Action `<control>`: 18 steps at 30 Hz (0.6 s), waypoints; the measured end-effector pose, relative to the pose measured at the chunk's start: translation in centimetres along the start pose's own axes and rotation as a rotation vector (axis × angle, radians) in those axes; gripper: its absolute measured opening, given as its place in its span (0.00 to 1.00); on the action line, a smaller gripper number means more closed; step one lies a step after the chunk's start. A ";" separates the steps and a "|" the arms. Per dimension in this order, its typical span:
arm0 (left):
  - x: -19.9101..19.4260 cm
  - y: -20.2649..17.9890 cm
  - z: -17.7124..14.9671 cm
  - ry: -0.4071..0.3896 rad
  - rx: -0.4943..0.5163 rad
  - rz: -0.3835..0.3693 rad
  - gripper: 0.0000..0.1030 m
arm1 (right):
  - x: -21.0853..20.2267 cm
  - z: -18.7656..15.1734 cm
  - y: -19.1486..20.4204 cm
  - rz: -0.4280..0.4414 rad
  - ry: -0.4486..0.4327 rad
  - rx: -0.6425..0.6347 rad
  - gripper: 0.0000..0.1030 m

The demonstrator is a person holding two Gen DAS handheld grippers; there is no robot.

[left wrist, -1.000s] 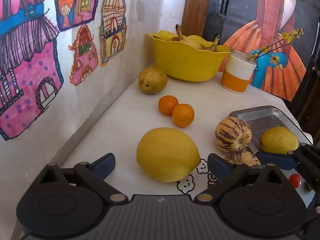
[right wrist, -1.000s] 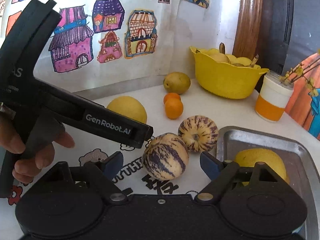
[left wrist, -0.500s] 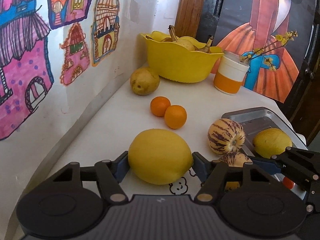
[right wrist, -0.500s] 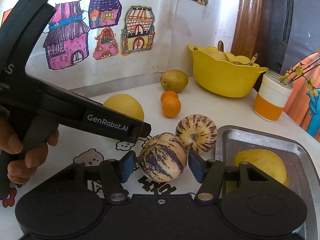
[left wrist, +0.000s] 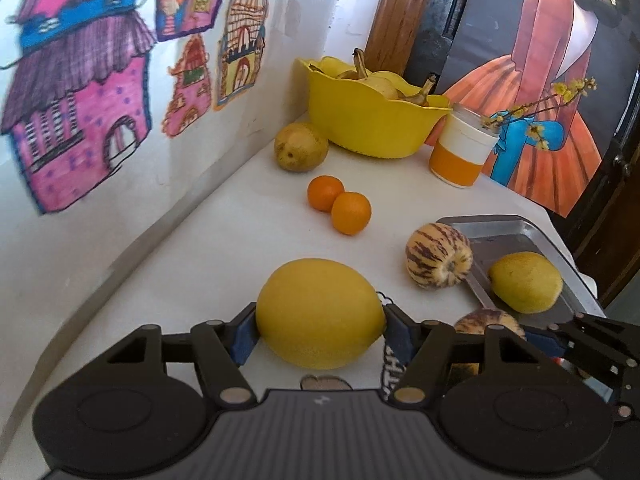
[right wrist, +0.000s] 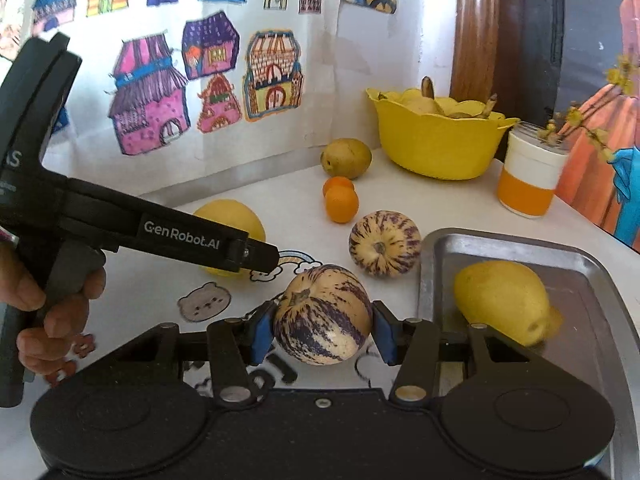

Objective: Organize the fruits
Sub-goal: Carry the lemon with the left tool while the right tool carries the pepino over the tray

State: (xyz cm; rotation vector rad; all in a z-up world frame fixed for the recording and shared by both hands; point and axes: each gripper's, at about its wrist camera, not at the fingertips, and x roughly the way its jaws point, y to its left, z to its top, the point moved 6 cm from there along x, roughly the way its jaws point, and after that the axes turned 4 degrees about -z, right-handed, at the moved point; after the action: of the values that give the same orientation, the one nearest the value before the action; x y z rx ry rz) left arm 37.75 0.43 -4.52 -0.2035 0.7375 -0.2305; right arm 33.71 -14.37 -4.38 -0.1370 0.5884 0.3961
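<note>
A large yellow melon [left wrist: 320, 312] lies on the white table, and my left gripper [left wrist: 320, 332] is shut on it, a blue pad pressing on each side. My right gripper [right wrist: 323, 332] has its jaws closing on a purple-striped round fruit [right wrist: 322, 312], both pads touching it. A second striped fruit [right wrist: 384, 243] sits just beyond, beside the metal tray [right wrist: 520, 240]. In the tray lies a yellow fruit [right wrist: 500, 300]. Two oranges [left wrist: 338, 206] and a greenish-yellow pear [left wrist: 300, 147] rest farther back. The left gripper's body [right wrist: 160, 236] crosses the right wrist view, held by a hand [right wrist: 40, 320].
A yellow bowl [left wrist: 372, 124] with bananas and other fruit stands at the back by the wall. An orange-and-white cup [left wrist: 460, 156] with yellow flower sprigs stands to its right. The wall with house drawings runs along the left side. The table's edge drops off beyond the tray.
Both grippers stood open around their fruits a second ago; each has closed until its pads touch, the left on the yellow melon, the right on the striped fruit.
</note>
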 end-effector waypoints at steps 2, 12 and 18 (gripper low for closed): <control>-0.7 -0.4 -0.3 -0.007 0.002 -0.006 0.67 | -1.3 -0.2 -0.2 0.003 -0.011 0.014 0.51; -3.4 -5.6 -1.1 -0.036 0.049 -0.075 0.67 | -7.6 -2.1 -3.2 -0.043 -0.072 0.073 0.51; -4.1 -9.5 -2.0 -0.046 0.068 -0.139 0.67 | -10.3 -4.2 -6.3 -0.082 -0.072 0.138 0.51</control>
State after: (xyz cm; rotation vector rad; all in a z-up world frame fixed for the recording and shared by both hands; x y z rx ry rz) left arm 32.11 -7.75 -0.85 -0.1949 0.6691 -0.3812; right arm 26.30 -24.41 -1.95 -0.0146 0.5354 0.2790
